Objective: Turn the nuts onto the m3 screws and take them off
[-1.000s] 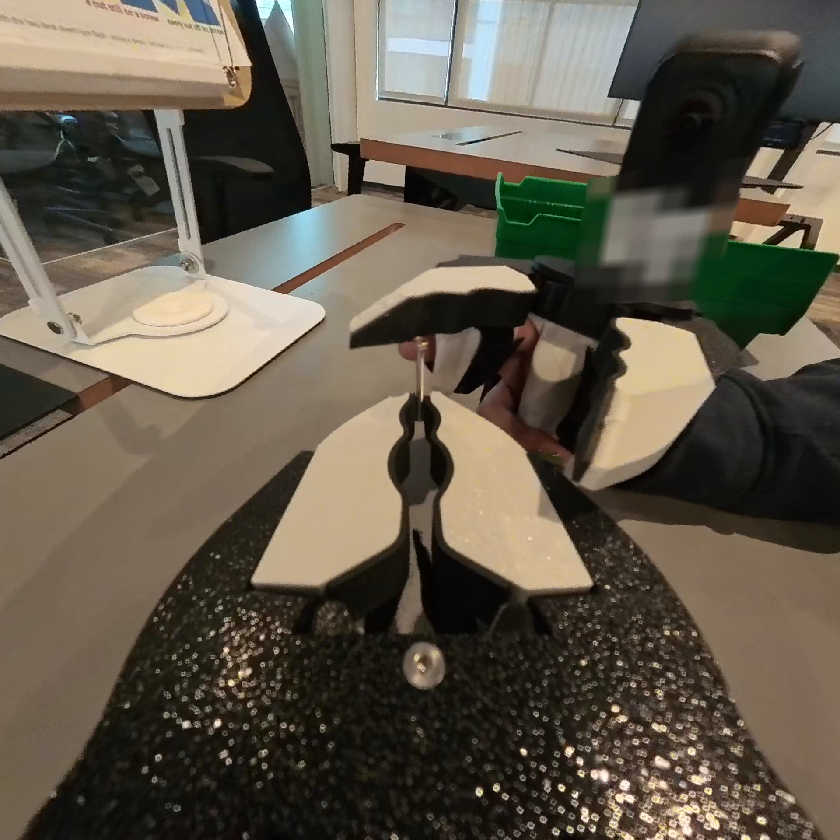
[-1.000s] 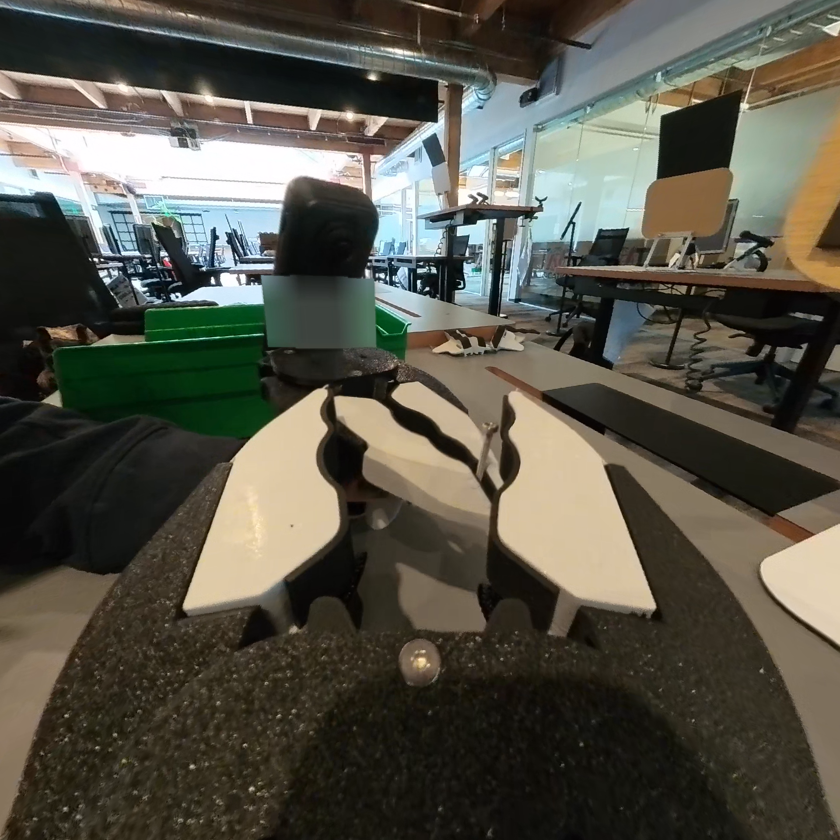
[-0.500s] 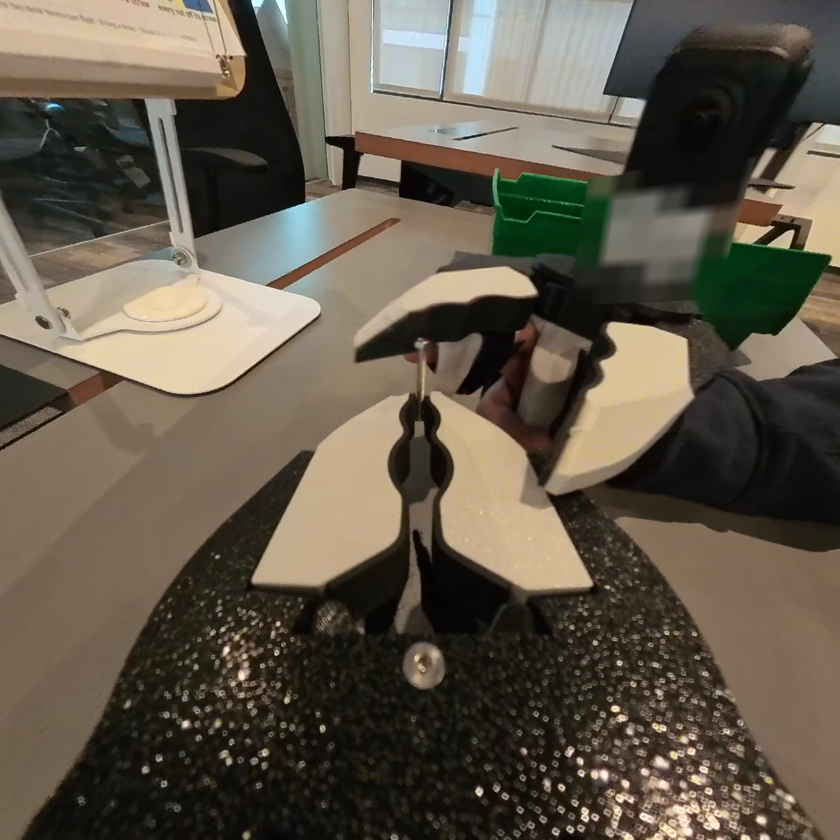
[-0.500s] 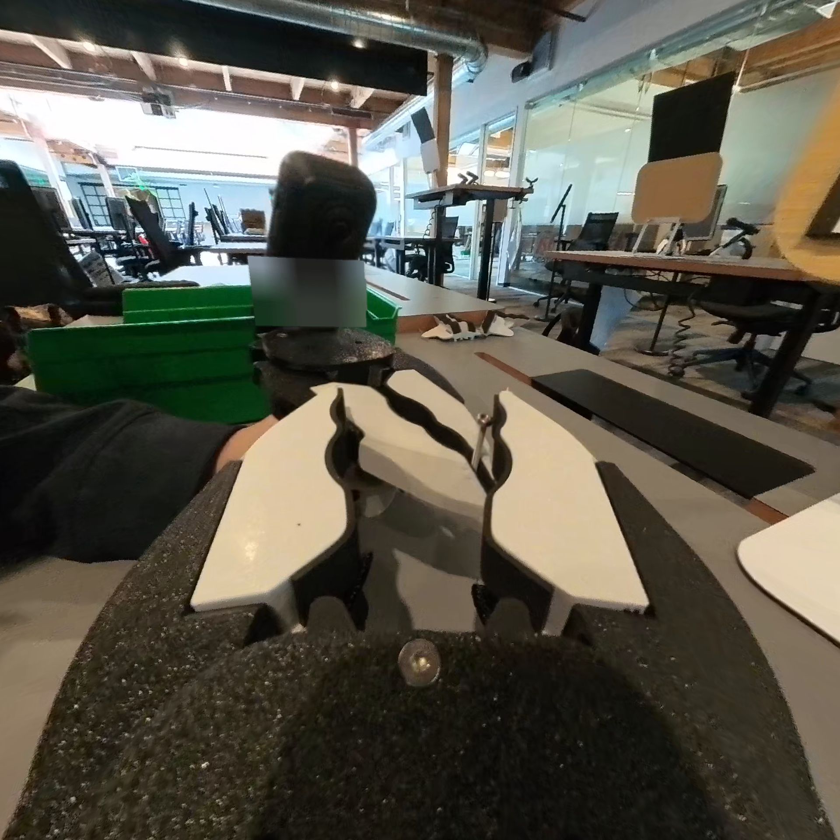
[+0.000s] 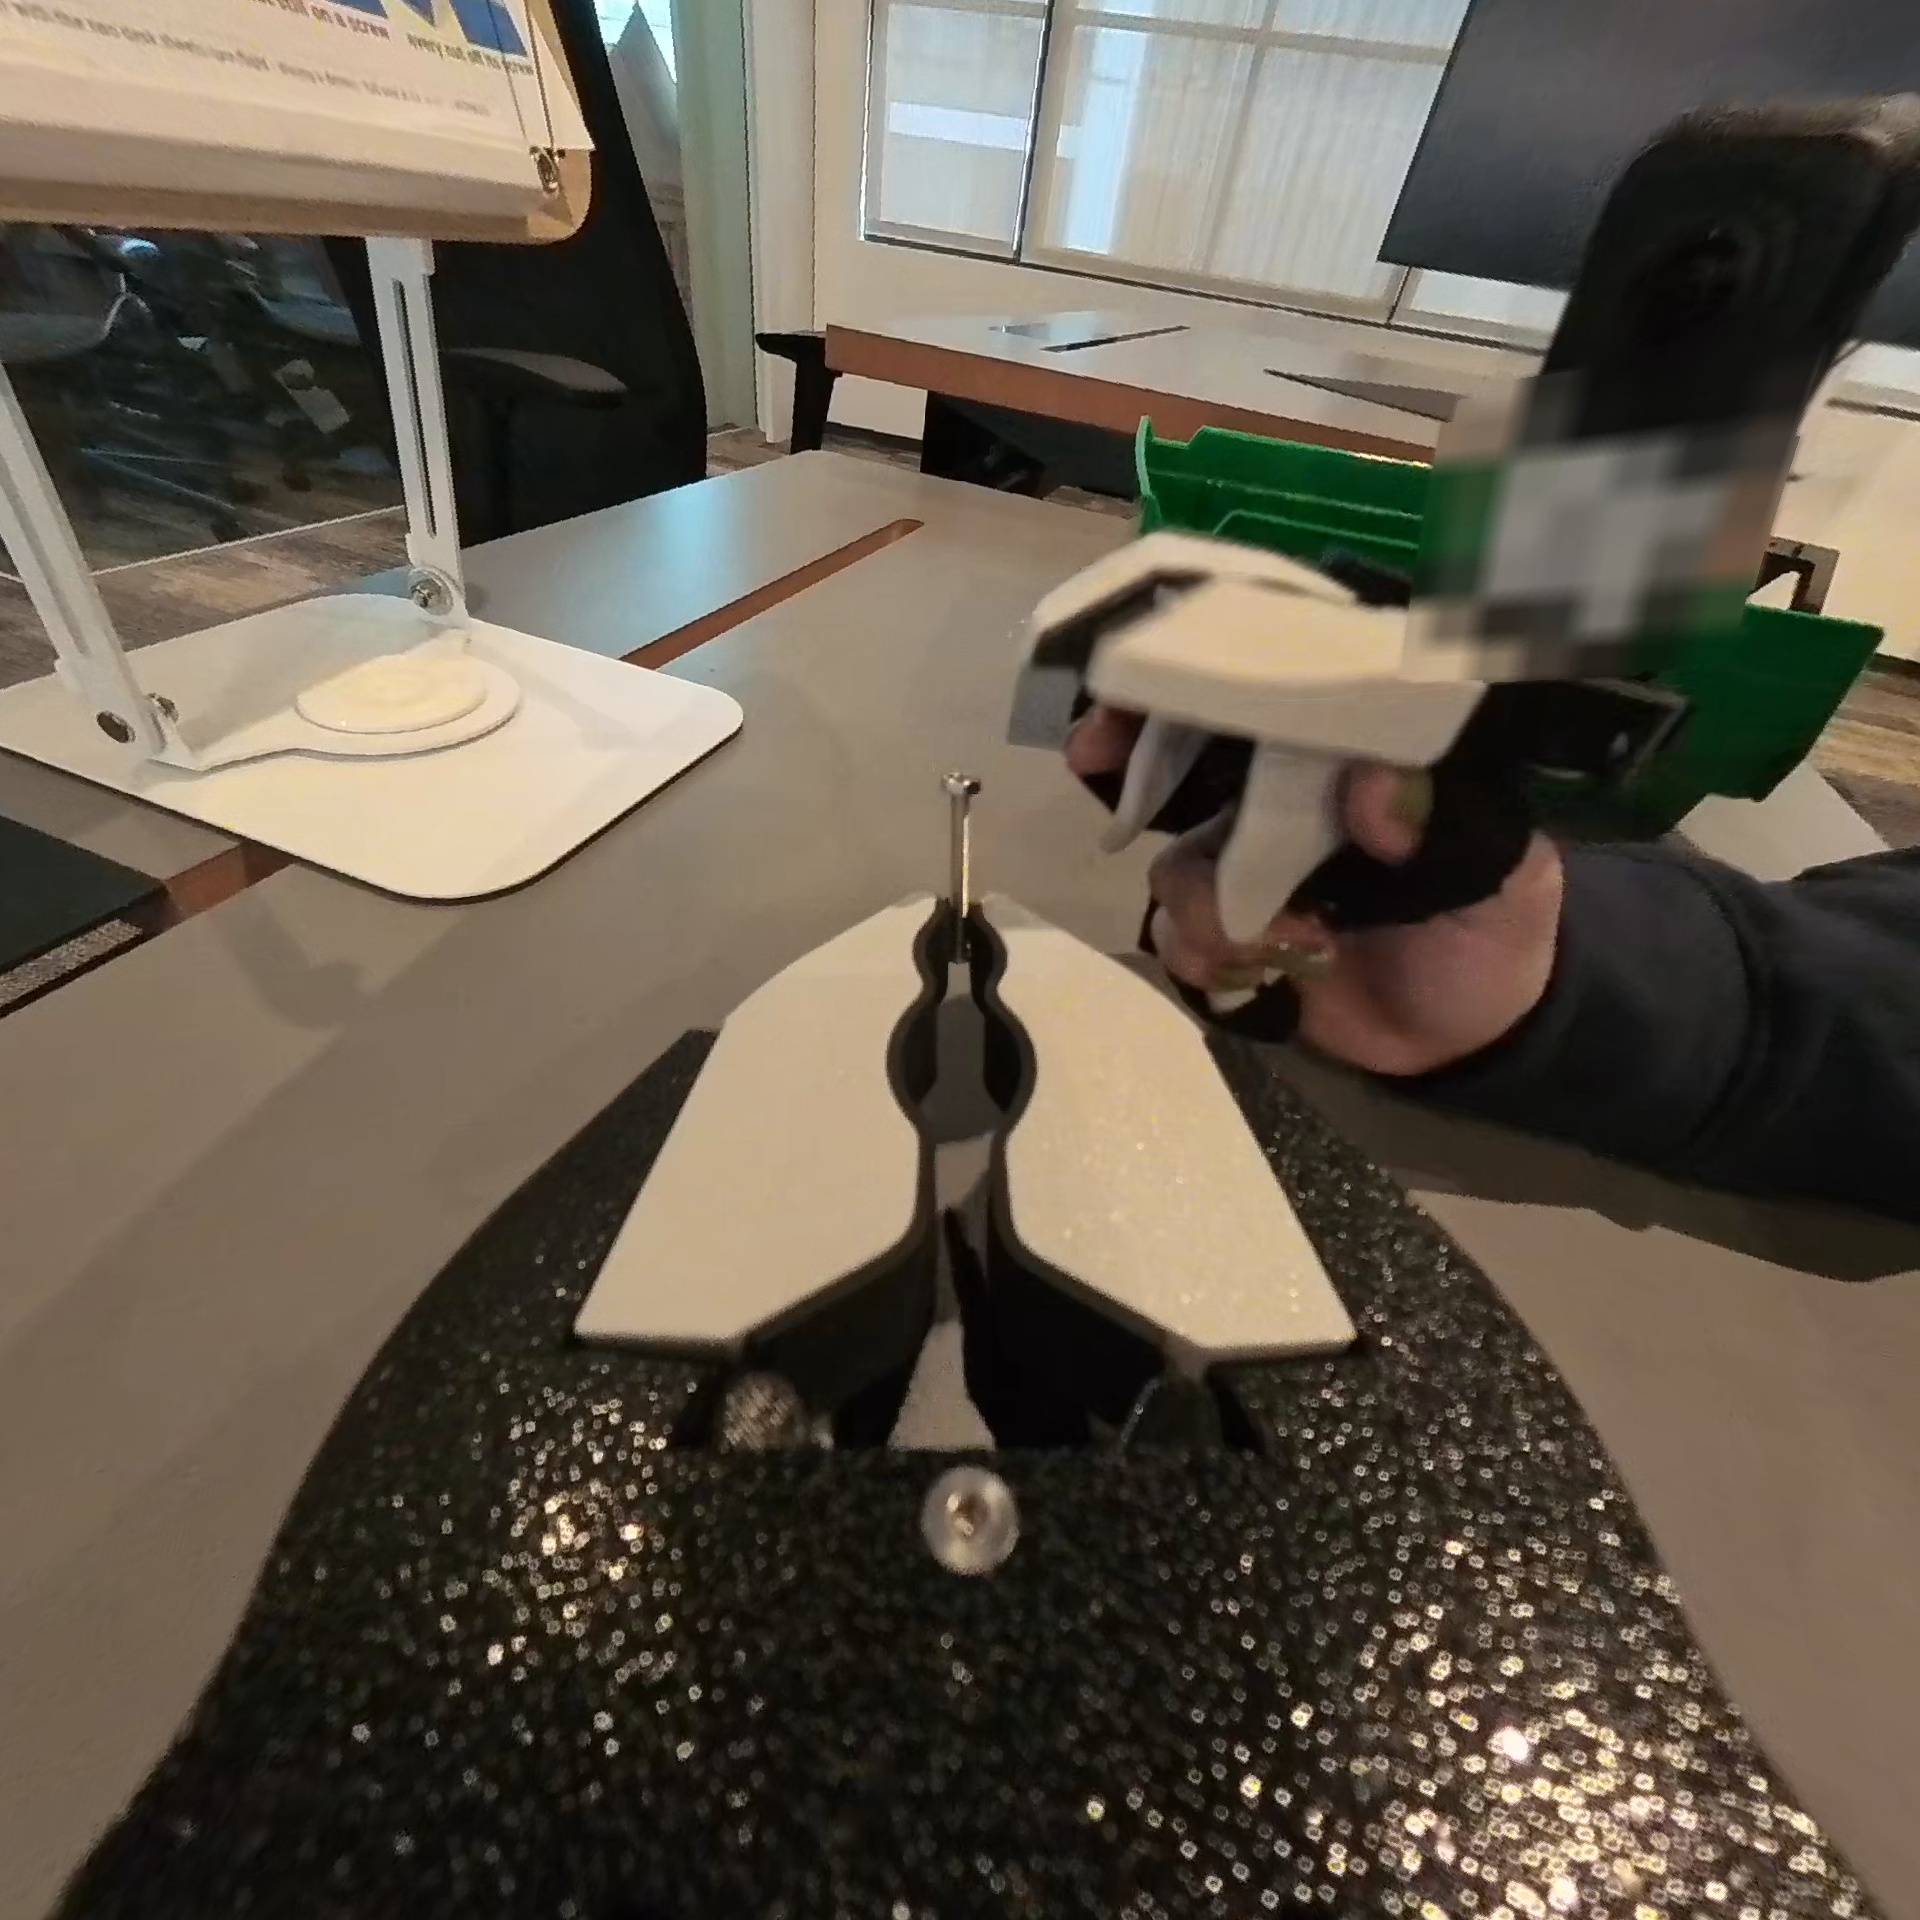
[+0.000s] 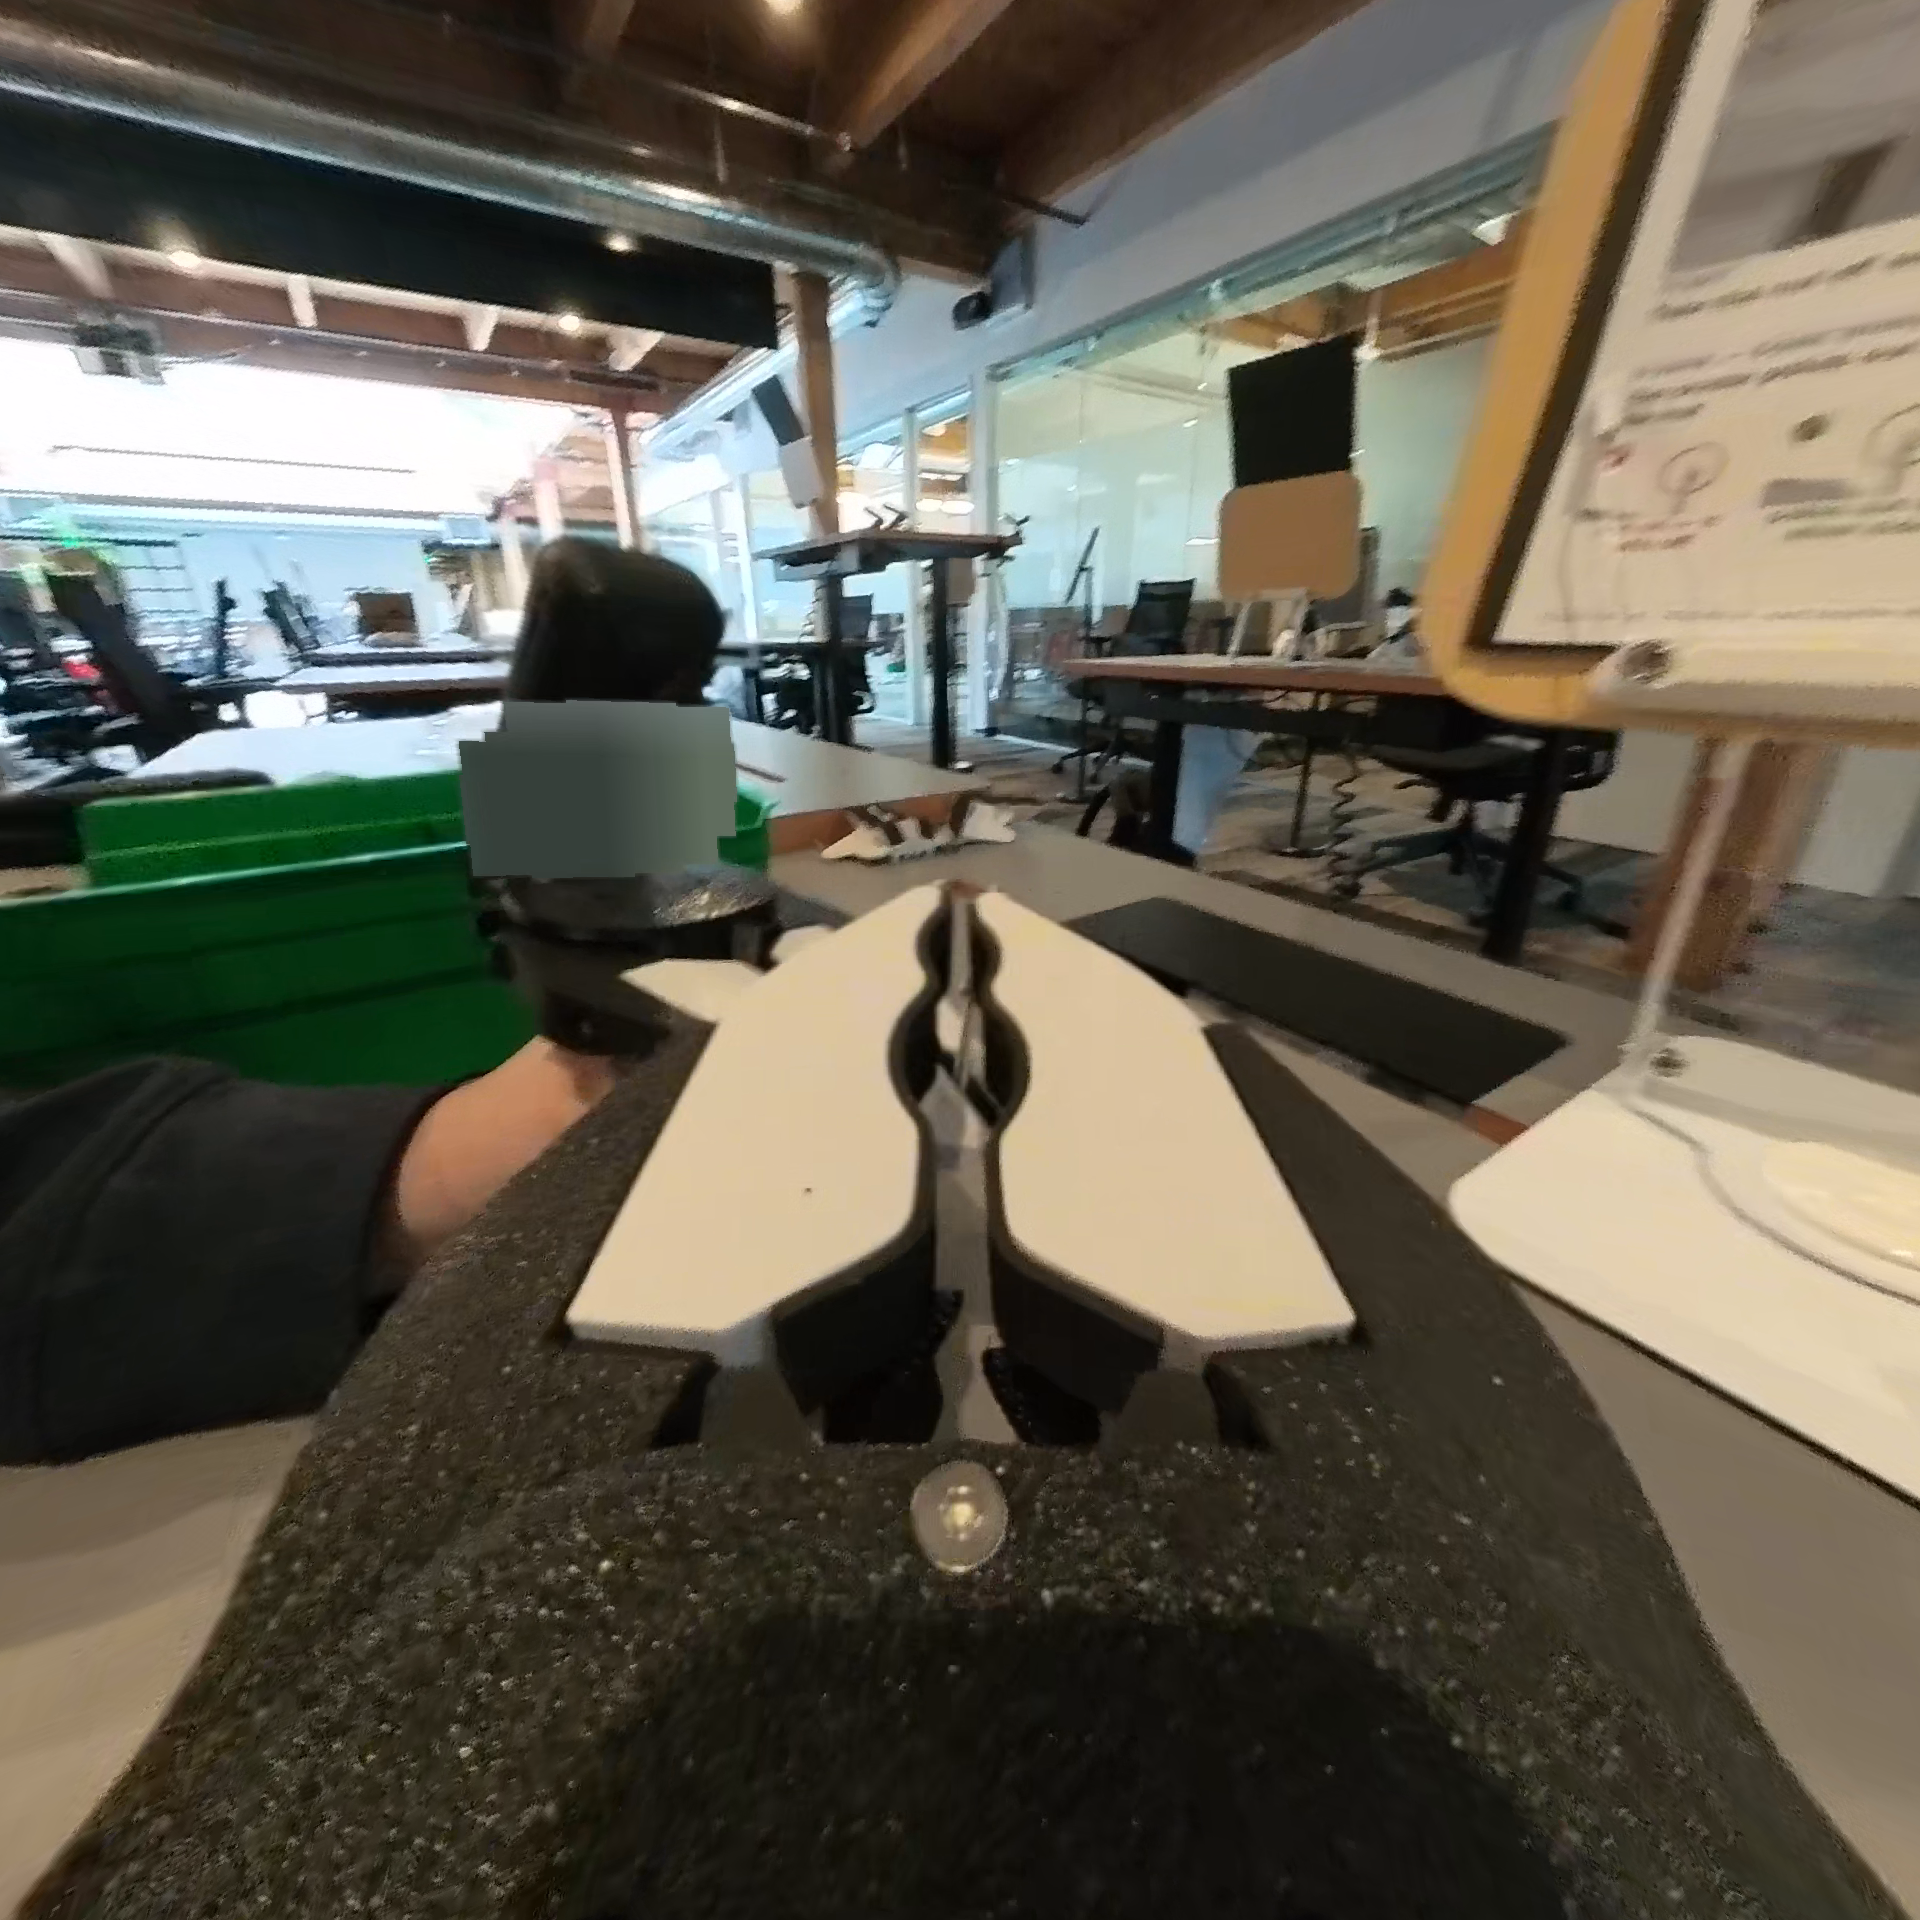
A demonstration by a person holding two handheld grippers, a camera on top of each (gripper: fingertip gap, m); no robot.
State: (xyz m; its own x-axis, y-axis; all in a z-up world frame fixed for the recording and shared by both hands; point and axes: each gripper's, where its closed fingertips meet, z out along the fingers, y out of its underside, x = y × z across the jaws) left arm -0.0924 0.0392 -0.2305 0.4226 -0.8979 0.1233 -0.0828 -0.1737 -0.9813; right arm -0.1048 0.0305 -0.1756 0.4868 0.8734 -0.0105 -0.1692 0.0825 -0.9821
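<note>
Pinching the m3 screw [image 5: 961,862] upright in my left tool [image 5: 961,920], head up above the table [image 5: 312,1091], I keep it steady. My right tool [image 5: 1049,675] looks closed just beside it; whether it grips a nut, I cannot tell.

screw [image 5: 962,847]: we see a thin silver M3 shaft, small head on top | pose: upright | place: lower end pinched between left gripper's [image 5: 961,920] shut fingertips, above the table
</note>
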